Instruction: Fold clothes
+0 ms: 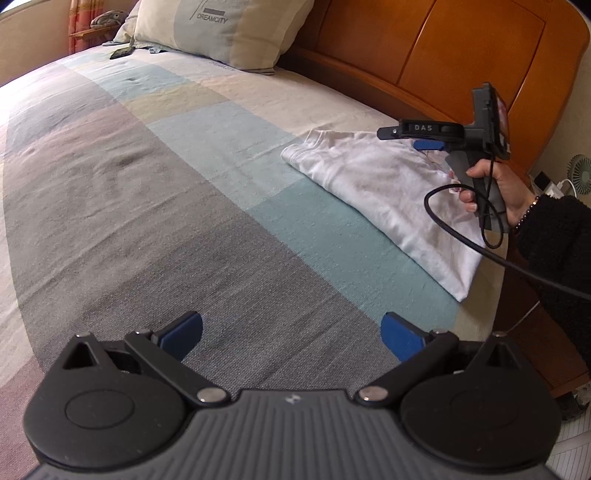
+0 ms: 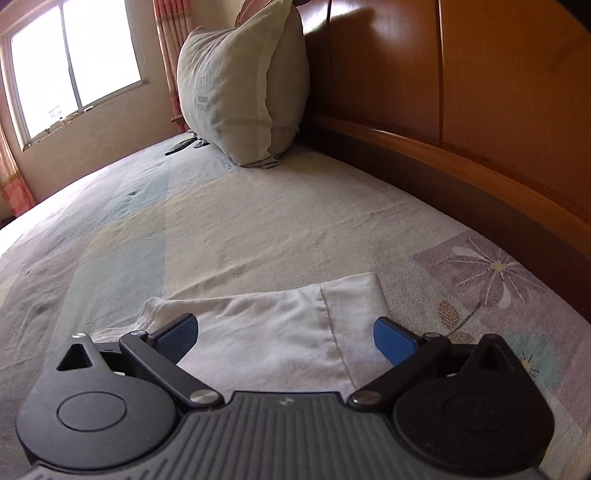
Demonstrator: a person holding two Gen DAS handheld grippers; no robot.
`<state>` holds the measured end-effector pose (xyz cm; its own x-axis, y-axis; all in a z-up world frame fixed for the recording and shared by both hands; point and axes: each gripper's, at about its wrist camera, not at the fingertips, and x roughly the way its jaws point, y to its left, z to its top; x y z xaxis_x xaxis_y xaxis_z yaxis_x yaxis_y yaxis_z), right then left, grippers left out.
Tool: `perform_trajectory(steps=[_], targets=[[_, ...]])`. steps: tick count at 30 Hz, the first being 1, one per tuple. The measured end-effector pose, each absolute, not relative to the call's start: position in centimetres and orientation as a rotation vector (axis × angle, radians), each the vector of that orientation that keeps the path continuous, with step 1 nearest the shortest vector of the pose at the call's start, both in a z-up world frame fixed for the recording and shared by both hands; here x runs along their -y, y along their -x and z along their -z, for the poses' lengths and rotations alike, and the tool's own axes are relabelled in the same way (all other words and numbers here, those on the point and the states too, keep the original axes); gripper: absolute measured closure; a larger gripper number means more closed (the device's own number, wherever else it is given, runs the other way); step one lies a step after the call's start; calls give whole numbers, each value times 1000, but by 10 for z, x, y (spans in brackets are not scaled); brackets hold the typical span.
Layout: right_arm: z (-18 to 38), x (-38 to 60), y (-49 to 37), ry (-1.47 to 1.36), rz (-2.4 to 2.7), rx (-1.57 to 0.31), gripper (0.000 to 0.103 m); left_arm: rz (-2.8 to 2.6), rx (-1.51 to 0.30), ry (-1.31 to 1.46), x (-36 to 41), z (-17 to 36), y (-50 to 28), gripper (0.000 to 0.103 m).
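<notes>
A folded white garment (image 1: 388, 199) lies flat on the bed near the wooden headboard. In the right wrist view the same white garment (image 2: 273, 332) fills the space just ahead of the fingers. My left gripper (image 1: 291, 334) is open over the grey patch of the bedspread, well short of the garment, with nothing between its blue pads. My right gripper (image 2: 286, 336) is open just above the garment, blue pads spread wide and holding nothing. From the left wrist view the right gripper (image 1: 417, 138) hovers over the garment's far side, held by a hand (image 1: 498, 188) in a black sleeve.
The patchwork bedspread (image 1: 184, 192) covers the bed. A large pillow (image 1: 221, 29) leans against the wooden headboard (image 1: 443, 48), with a dark phone (image 1: 121, 52) beside it. A black cable (image 1: 480, 247) trails from the right gripper. A window (image 2: 74, 66) is at the far wall.
</notes>
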<state>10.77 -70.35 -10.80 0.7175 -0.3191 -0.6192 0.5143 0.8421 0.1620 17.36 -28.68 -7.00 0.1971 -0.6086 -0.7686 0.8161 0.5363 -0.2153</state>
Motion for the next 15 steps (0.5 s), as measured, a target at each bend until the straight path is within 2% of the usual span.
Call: perform_trajectory(steps=[4,7,10,15], targets=[[126,728,-131,-329,557,-719,0,1025,-917,-280,284,66,-169,1],[105,722,-115,-392,546,-671,0,1027,-897,-256,277,62,-167,1],[78,683,-81,-363,454,-584,0,1027,-895,-235,271,59,-164,1],[73,613,-37,-254,358,-631,0,1048,-900,-238,262,59,-148,1]])
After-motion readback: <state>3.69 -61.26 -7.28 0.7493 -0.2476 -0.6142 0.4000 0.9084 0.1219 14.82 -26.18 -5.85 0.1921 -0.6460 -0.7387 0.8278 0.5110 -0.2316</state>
